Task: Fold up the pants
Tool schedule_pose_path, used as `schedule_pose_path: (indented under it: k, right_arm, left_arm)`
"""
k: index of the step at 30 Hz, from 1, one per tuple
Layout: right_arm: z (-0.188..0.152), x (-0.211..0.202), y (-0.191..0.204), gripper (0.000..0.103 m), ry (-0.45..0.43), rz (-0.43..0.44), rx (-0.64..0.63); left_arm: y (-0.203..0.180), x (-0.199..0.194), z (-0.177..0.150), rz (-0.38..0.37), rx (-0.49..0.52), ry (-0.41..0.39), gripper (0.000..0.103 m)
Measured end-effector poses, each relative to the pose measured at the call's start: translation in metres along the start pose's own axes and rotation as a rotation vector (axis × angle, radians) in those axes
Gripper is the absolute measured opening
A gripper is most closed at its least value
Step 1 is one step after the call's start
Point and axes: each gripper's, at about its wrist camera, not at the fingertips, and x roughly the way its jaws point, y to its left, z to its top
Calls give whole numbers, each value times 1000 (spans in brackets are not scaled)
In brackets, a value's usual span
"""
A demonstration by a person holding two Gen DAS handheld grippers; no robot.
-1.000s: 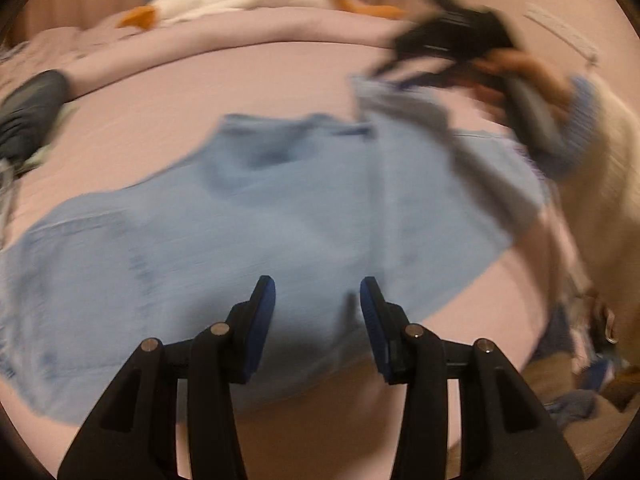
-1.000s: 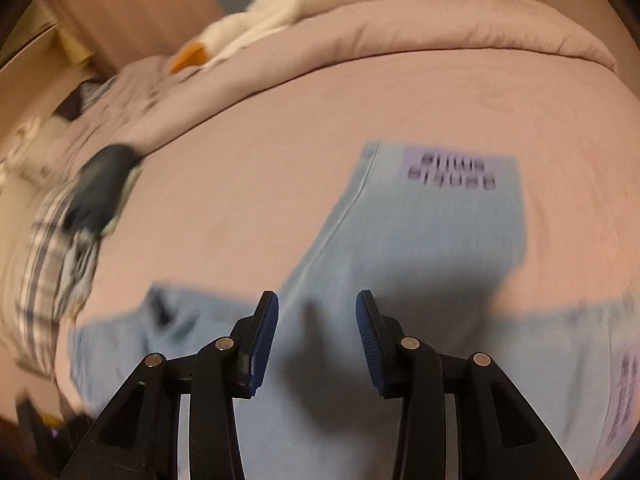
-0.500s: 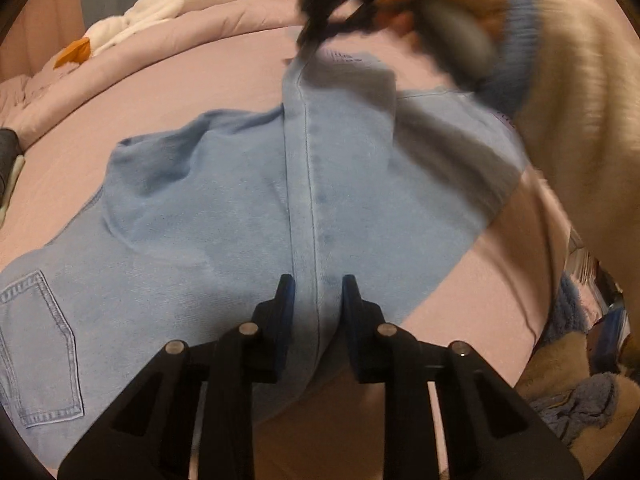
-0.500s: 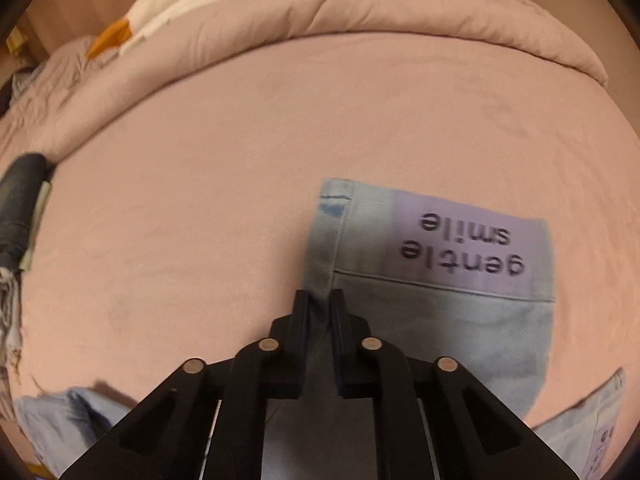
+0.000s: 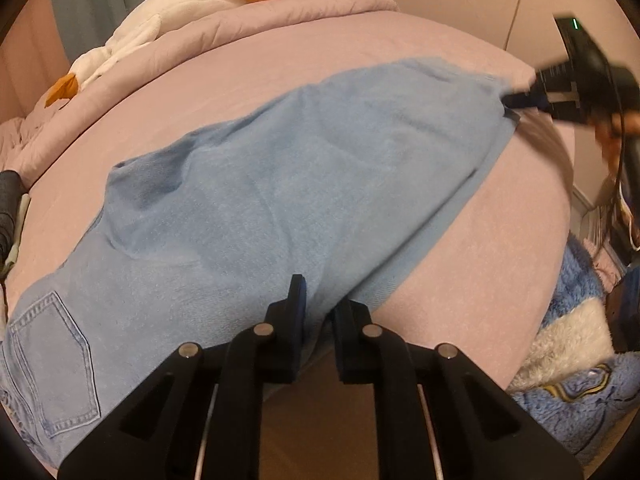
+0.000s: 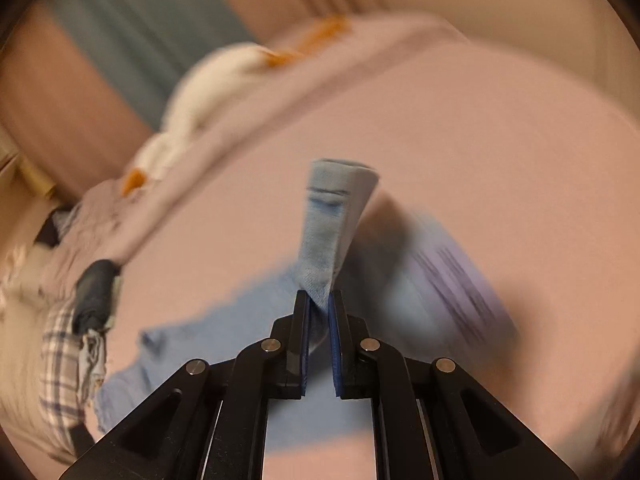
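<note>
Bed (image 5: 400, 32): pink sheet fills most of both views, with a rolled pink duvet (image 5: 256, 16) along its far side
Jeans (image 5: 280, 200): light blue denim pants spread across the sheet, stretched between the two grippers; a stitched back pocket (image 5: 52, 364) shows at the lower left of the left wrist view, and a pale label with dark lettering, too blurred to read, lies right of centre in the right wrist view
Plush goose (image 5: 160, 20): white body with orange beak and feet, lying on the duvet
Fluffy blue blanket (image 5: 580, 360): bunched beside the bed at lower right
Plaid cloth (image 6: 60, 360): checked fabric at the left edge of the bed, next to a dark rolled item (image 6: 94, 292)
Left gripper (image 5: 320, 300): its jaws have just been closing and now pinch the near edge of the jeans, with denim bunched between the blue pads
Right gripper (image 6: 319, 300): pressed together on a corner of the jeans, a folded strip of denim standing up out of the tips; seen from the left wrist it holds the far end of the fabric at upper right
Hand (image 5: 612, 128): blurred, wrapped around the right gripper's grip
</note>
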Motion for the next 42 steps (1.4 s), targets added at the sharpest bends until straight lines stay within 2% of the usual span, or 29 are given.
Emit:
schedule_pose_path:
  k: [2,3,6,7,8,10,13,15,16,17,21,24,26,29,31,34,35,36,37,38,40,42]
  right_arm:
    - [-15,15,-35,9,20,-24,87]
    - [-21,13,-39,9,8,-6,119]
    - [-26,15,-54,11,-37,136,279]
    - [-23,13,-57,16,-54,162,305]
    - [-18,11,-59,22,-76,164,311]
    - [-16,16,-52,29,-98,166,327]
    - [-5,31,-49,30,-77,125,351]
    - [0,35,-46,30,-89,108,323]
    - [3,36,-41,23,-100,90,309]
    - [3,36,-40,10,-106,84,289]
    - [-3,16,-30,8,-153,79,233]
    - [-9,3,-32,8,-203,41,222]
    - [-9,11,-35,8,-183,40,217]
    - [-7,38,-45,8,-70,1,257]
    - [-4,37,-49,8,-83,16,266]
    - [4,26,-42,16,-125,-46,220]
    - [6,19,-40,29,-147,-90,185]
    - [7,11,-25,37,-200,-172,116]
    - [6,7,-16,47,-231,-205,70]
    - [5,4,-2,47,-259,-226,0]
    - [-2,12,37,47,-235,-190,-163]
    - [-13,30,68,47,-158,-89,-283]
  left_arm:
    - [-1,2,2,10,11,6,12]
    - [-2,2,2,16,17,9,12]
    - [-4,2,1,26,11,14,12]
    - [-5,2,1,29,8,16,12]
    - [-5,3,1,31,5,19,12]
    - [-7,3,0,35,2,24,12]
    - [-8,3,1,42,2,27,12]
    - [-8,2,2,41,-3,24,11]
    - [-8,1,2,44,-2,23,9]
    - [-9,-1,3,45,4,16,9]
    - [-13,-9,4,29,26,-10,9]
    - [-18,-3,4,43,42,14,10]
    - [-20,2,2,45,47,32,12]
    - [-17,-3,2,56,24,29,22]
    - [-10,-13,-1,62,-4,31,25]
    - [1,-38,-11,-8,-64,-6,27]
    - [6,-44,-13,-27,-87,-21,30]
    - [15,-53,-18,-46,-131,-41,31]
    - [24,-58,-20,-50,-167,-55,32]
    - [37,-63,-24,-32,-217,-73,32]
    - [62,-66,-31,31,-310,-74,31]
    - [89,-69,-40,75,-424,-75,29]
